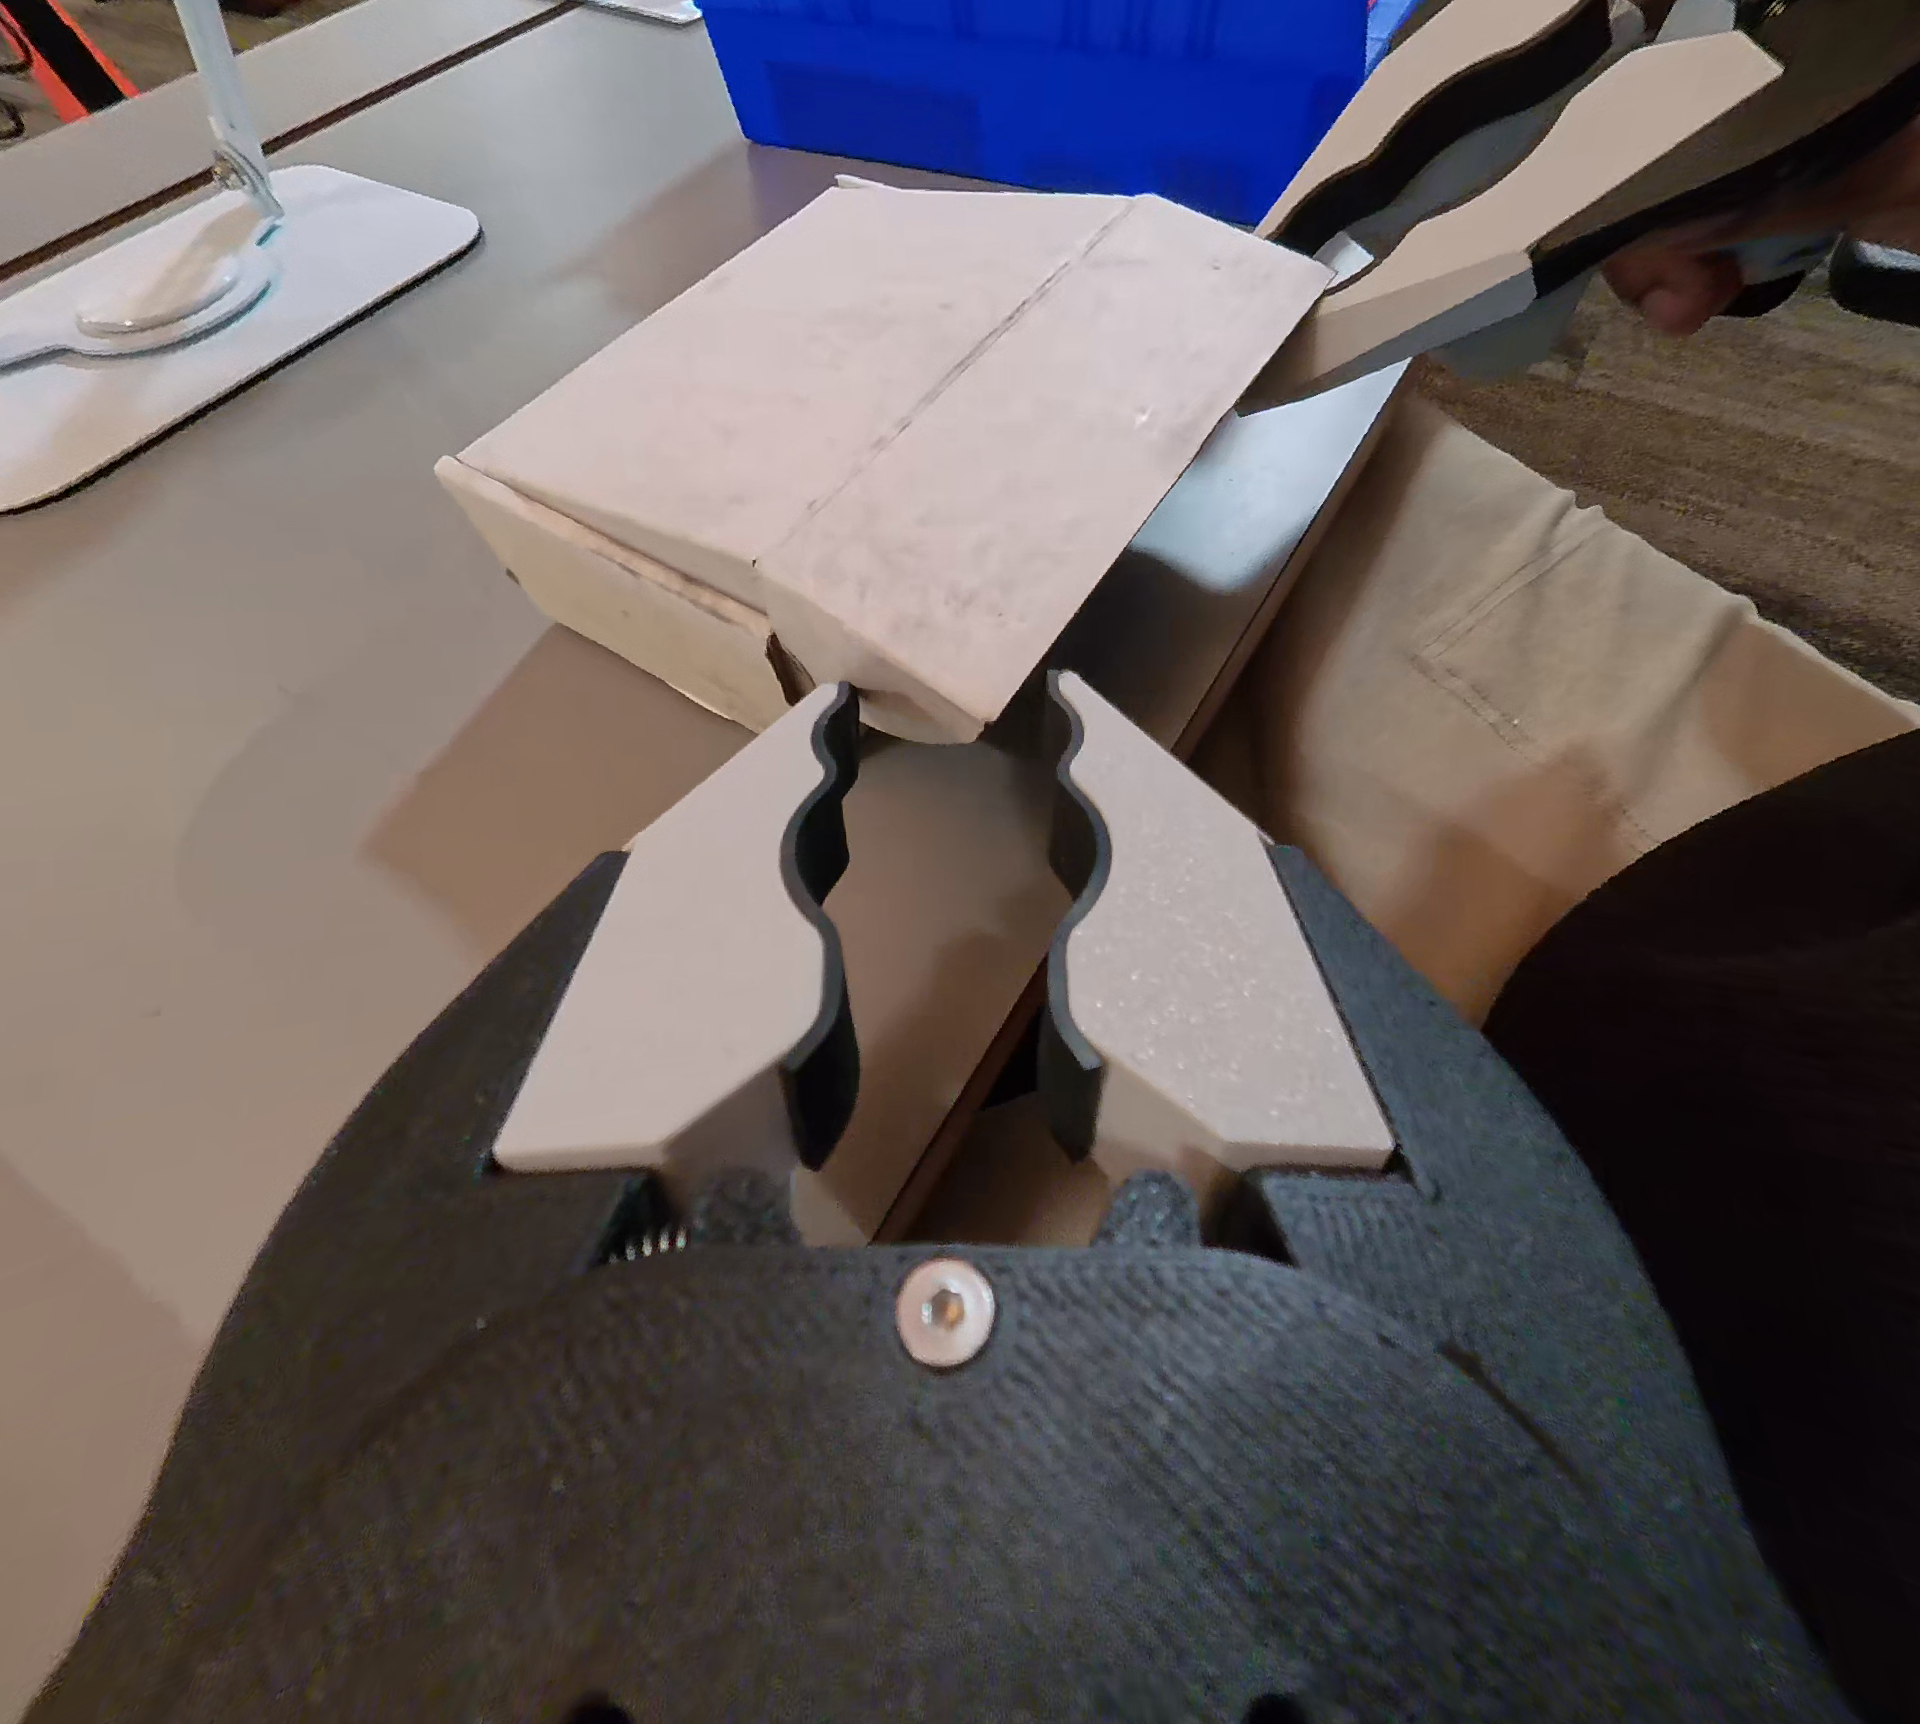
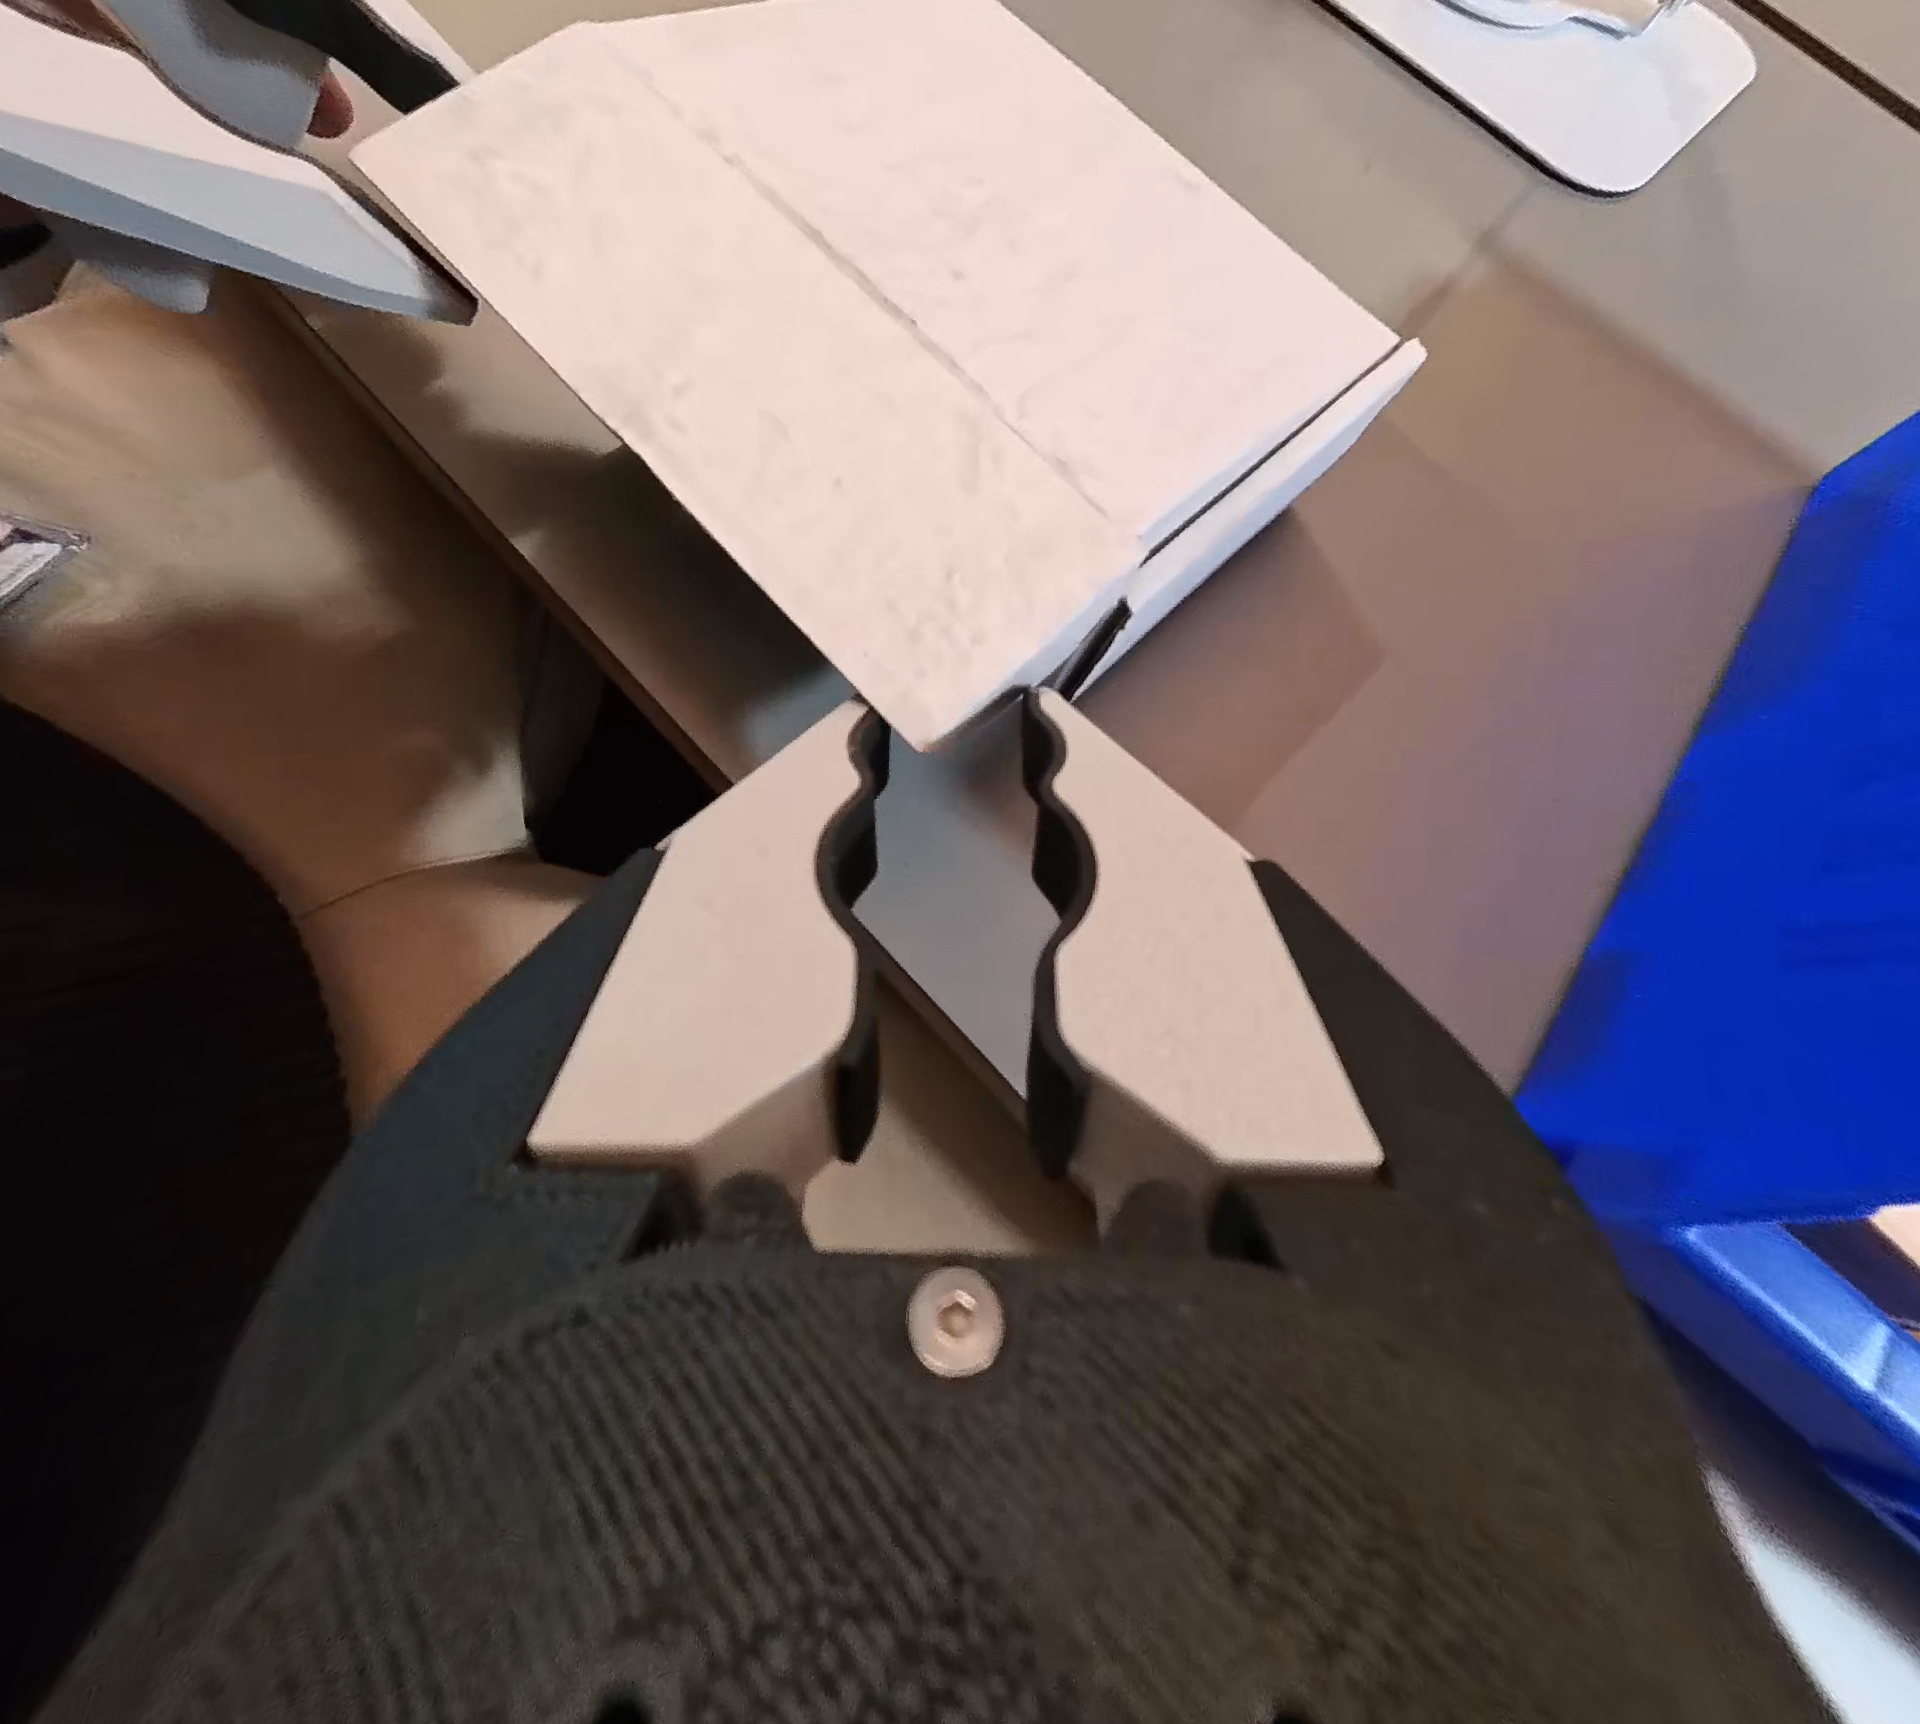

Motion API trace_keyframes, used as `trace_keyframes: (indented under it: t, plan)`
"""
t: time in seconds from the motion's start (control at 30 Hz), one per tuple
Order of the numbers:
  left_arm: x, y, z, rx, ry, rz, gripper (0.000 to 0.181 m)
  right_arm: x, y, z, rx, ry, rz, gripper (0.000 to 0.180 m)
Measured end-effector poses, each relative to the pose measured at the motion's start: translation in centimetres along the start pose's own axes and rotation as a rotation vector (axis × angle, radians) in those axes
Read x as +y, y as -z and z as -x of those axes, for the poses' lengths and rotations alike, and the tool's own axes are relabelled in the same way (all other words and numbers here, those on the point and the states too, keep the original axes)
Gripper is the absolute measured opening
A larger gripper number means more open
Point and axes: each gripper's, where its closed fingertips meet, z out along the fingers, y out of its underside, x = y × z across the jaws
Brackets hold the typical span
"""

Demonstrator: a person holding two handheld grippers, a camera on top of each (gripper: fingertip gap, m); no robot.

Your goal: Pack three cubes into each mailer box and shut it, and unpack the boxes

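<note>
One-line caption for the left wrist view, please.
Left gripper and right gripper, jaws open, meet opposite corners of the white mailer box's raised lid.

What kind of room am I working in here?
Probably an office or lab: a grey desk, a white monitor stand, carpet beyond the desk edge, plus a blue storage bin.

We seem to be in an office or lab workspace. Our grey table (image 1: 260,687) is one of several desks pushed together, with a dark seam running between them at the far left. A white monitor stand (image 1: 208,261) rests there on its flat base, and a blue plastic storage bin (image 1: 1039,33) sits at the far side. Beyond the table's right edge we see grey-brown carpet (image 1: 1714,448).
</note>
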Motion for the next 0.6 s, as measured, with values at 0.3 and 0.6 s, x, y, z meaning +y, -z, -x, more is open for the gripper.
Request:
trace_keyframes:
  t: [0.3, 0.6]
  plan:
    - [-0.8, 0.9, 0.2, 0.043, 0.015, -0.040, 0.034, -1.9, 1.1, 0.7, -0.155, -0.180, -0.121, 0.058]
    - [-1.4, 1.1, 0.8, 0.124, 0.249, -0.093, 0.029, -1.5, 1.4, 1.4, -0.178, -0.223, -0.070, 0.049]
